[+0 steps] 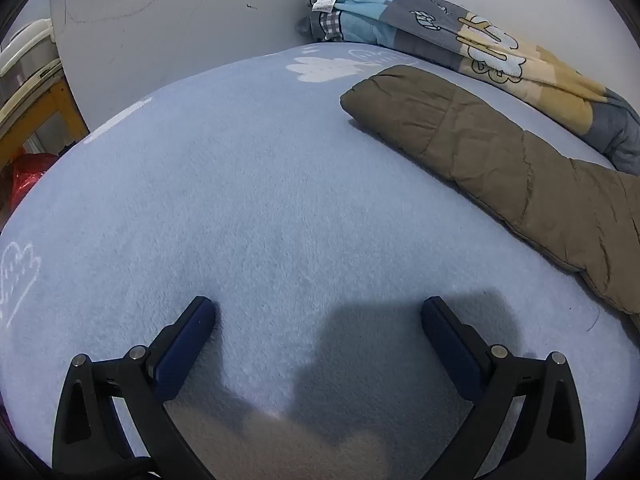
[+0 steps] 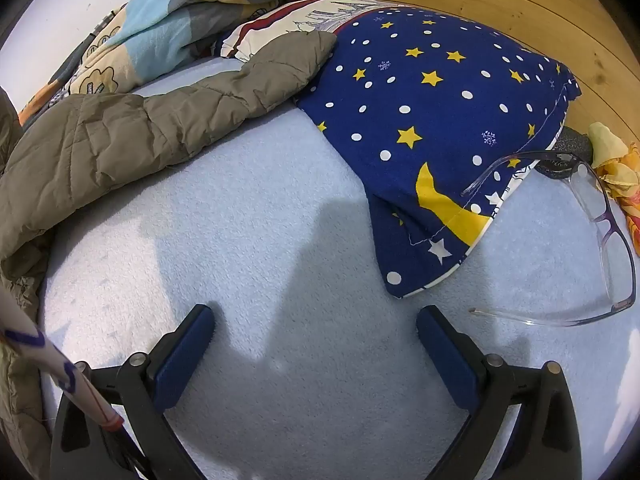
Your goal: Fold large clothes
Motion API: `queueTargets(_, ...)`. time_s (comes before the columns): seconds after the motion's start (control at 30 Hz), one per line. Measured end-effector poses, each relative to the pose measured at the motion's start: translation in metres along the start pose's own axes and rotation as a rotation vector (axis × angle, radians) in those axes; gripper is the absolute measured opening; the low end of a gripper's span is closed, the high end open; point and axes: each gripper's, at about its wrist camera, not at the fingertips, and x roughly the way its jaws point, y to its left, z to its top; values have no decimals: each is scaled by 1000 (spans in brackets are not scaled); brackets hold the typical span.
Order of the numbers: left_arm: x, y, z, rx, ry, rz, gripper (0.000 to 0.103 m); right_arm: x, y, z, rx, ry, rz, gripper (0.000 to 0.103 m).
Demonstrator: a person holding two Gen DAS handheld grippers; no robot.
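A brown quilted jacket lies on a pale blue fleece bed cover. In the left wrist view one sleeve (image 1: 500, 164) stretches from the upper middle to the right edge. In the right wrist view the other sleeve (image 2: 132, 128) runs from the left edge up to a blue pillow. My left gripper (image 1: 318, 312) is open and empty, low over bare cover, left of the sleeve. My right gripper (image 2: 314, 320) is open and empty over bare cover, below and right of the sleeve.
A patchwork blanket (image 1: 460, 36) lies bunched along the wall. A blue star-print pillow (image 2: 440, 112) sits at the wooden headboard (image 2: 520, 4). Clear glasses (image 2: 600, 240) lie right of my right gripper. The bed's left edge (image 1: 80, 148) drops to a wooden stand.
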Motion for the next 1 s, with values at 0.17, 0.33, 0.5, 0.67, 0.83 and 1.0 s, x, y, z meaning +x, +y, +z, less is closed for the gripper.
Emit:
queueTargets(0.17,1,-1,0,1,0,2,103,0,0,0,-1,0,-3,102)
queueTargets(0.33,0,1,2,5,-4,6,103,0,-1,1,3,6,4,102)
queueTargets(0.5,-3,6,2,-9,-2,-11,103,-1,2,5,-4,39,-13,102)
queueTargets(0.67,-20,13,-15,-4,8,-36,103,-10,4,0,20,53,1,102)
queueTargets(0.83,-46,22,-29,12,32,-62,103,-27,3,-6,8,65,-42,102)
queueTargets(1.0,-99,32,-31,17,-36,-60,103,-81,18,-8,-84,-15,-72,98)
